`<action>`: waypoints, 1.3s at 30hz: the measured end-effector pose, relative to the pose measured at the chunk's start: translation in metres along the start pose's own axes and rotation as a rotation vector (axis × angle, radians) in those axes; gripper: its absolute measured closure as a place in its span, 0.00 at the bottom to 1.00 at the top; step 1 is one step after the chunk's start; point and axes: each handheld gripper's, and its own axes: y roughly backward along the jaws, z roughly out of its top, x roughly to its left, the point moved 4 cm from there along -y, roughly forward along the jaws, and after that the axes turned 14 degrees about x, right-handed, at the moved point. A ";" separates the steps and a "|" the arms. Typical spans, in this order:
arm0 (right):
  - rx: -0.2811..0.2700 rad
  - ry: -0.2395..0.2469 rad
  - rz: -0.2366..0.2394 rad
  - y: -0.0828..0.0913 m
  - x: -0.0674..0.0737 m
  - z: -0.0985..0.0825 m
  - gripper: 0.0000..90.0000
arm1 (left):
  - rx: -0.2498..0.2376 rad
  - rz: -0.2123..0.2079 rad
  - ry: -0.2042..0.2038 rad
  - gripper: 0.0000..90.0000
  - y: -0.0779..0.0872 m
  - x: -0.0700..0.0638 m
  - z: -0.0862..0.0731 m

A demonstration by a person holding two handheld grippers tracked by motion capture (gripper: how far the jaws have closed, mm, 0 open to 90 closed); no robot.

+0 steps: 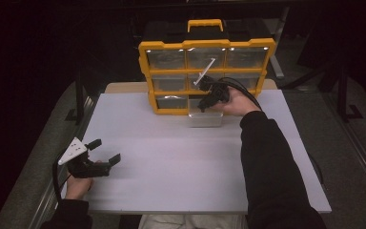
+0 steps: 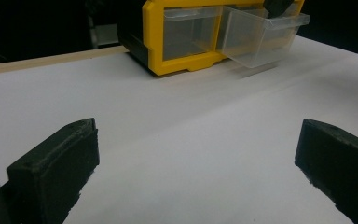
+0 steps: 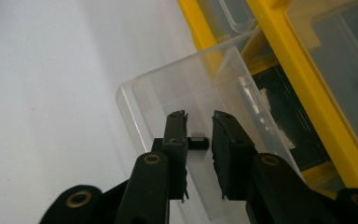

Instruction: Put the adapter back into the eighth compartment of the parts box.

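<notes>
I'm holding my right gripper (image 3: 200, 140) over the clear drawer (image 1: 205, 118), pulled out onto the worktop (image 1: 181, 157), jaws narrowly parted, gripping nothing; left gripper (image 1: 106, 151) is resting wide open. Emptying or refitting is remaining, I'm guessing.

The tabletop (image 1: 181, 162) is plain white. On it stands an organizer (image 1: 205, 71) with a bright yellow frame, yellow handle and black body, holding clear, colourless drawers; one clear drawer (image 1: 205, 118) is pulled out. Both claws are black, the left claw (image 1: 106, 151) topped by a pale grey plate. The person's sleeve (image 1: 271, 167) is black.
</notes>
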 end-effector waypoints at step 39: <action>-0.103 -0.175 -0.049 0.037 0.006 -0.045 0.01 | 0.000 -0.004 0.007 0.00 0.000 -0.001 -0.001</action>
